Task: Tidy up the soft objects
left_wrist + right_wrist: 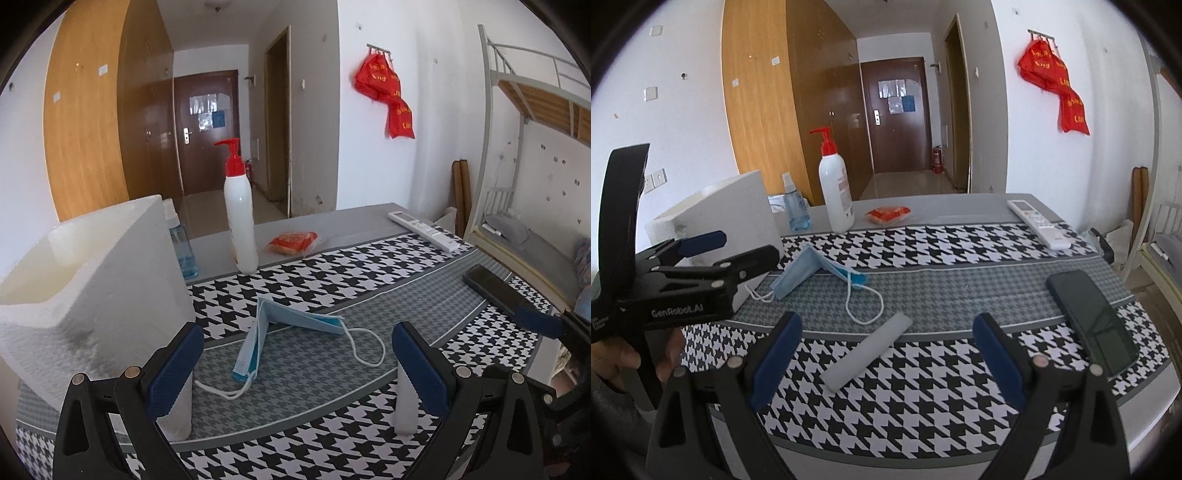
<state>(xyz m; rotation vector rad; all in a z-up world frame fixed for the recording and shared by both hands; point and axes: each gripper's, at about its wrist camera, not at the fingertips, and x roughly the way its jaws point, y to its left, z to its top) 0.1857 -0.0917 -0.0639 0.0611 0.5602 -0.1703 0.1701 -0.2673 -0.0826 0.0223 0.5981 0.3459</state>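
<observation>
I have the left gripper [297, 363] spread wide and empty, low over the surface [960, 306], with the blue face mask [288, 326] lying between and just ahead of its fingers. The mask sits tented, folded along a ridge, right beside the white foam box [92, 280], its ear loops [364, 345] trailing loose on the houndstooth cloth [332, 288]. My right gripper [886, 358] is open and empty too, hovering over a white foam stick [868, 350] that lies flat on the cloth, well apart from the phone [1093, 317] at the right.

I judge the step in hand to be picking up the mask and dropping it in the foam box. To do it well I would come down onto the raised fold, not the flat skirts, so the fingers close on several layers at once and do not scrape the cloth. I would keep clear of the loops, since a snagged cord could drag the mask sideways. The box wall is close on the left, so the left finger needs room. The lift should clear the rim before I move across. The pump bottle [240, 214] and spray bottle [181, 243] stand behind, safely out of that path.
</observation>
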